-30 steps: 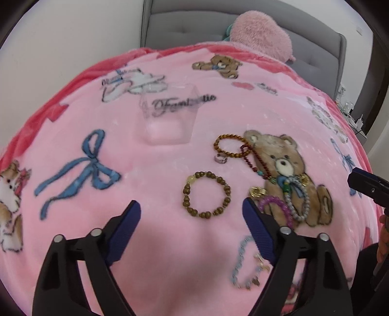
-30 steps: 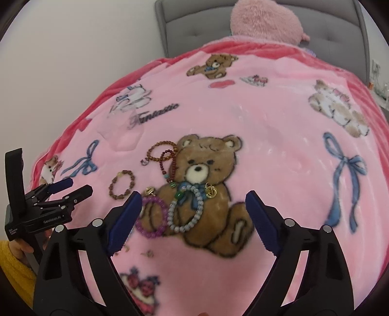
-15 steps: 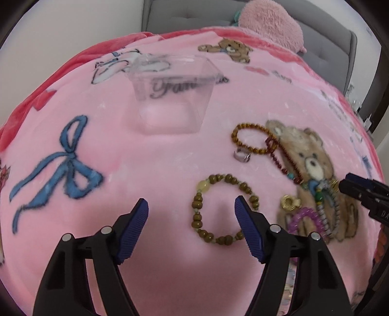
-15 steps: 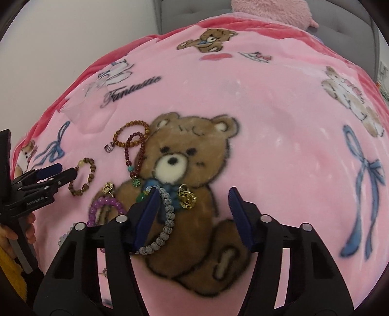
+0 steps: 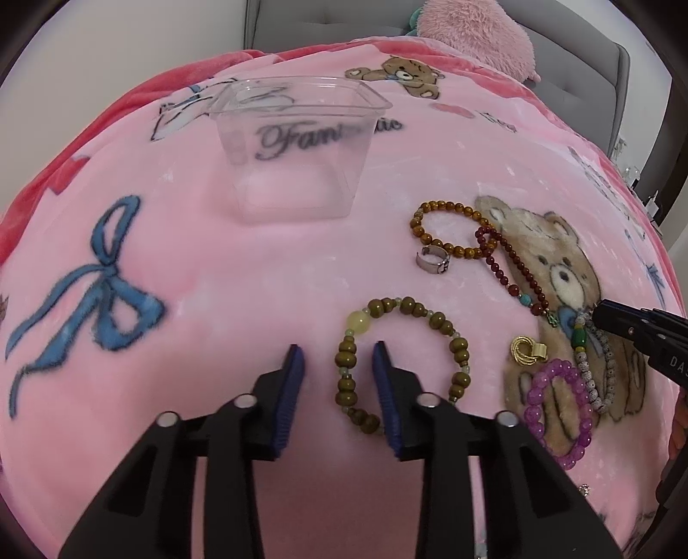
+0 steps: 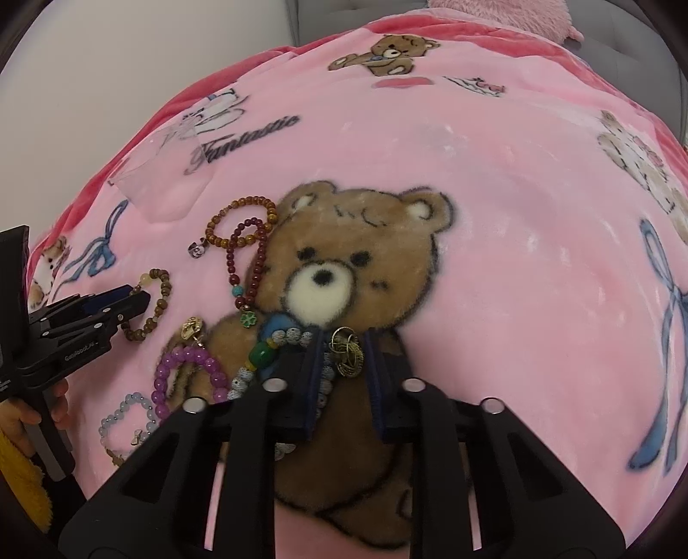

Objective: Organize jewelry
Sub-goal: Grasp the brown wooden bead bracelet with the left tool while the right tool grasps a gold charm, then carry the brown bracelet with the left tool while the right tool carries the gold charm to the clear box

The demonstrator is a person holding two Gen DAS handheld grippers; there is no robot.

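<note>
Jewelry lies on a pink teddy-print blanket point(image 5: 180, 266). My left gripper point(image 5: 339, 359) is partly closed, its fingers straddling the left side of an olive-brown bead bracelet point(image 5: 404, 357), with a gap still showing. My right gripper point(image 6: 344, 348) is nearly closed around a gold brooch point(image 6: 346, 346), with a white bead bracelet point(image 6: 296, 337) beside its left finger. A clear plastic box point(image 5: 296, 146) stands empty behind the left gripper. An amber bracelet point(image 5: 447, 230), dark red bead strand point(image 5: 511, 271), silver ring point(image 5: 433, 259), gold clip point(image 5: 526, 350) and purple bracelet point(image 5: 559, 413) lie to the right.
A pale blue bracelet point(image 6: 124, 413) lies near the blanket's front edge in the right wrist view. A grey headboard point(image 5: 602, 64) and a pink plush pillow point(image 5: 477, 38) are at the far end. The wall is on the left.
Both grippers have lowered toward the blanket and narrowed. The left one closed in around the olive-brown bracelet's side, the right one around the gold brooch.
</note>
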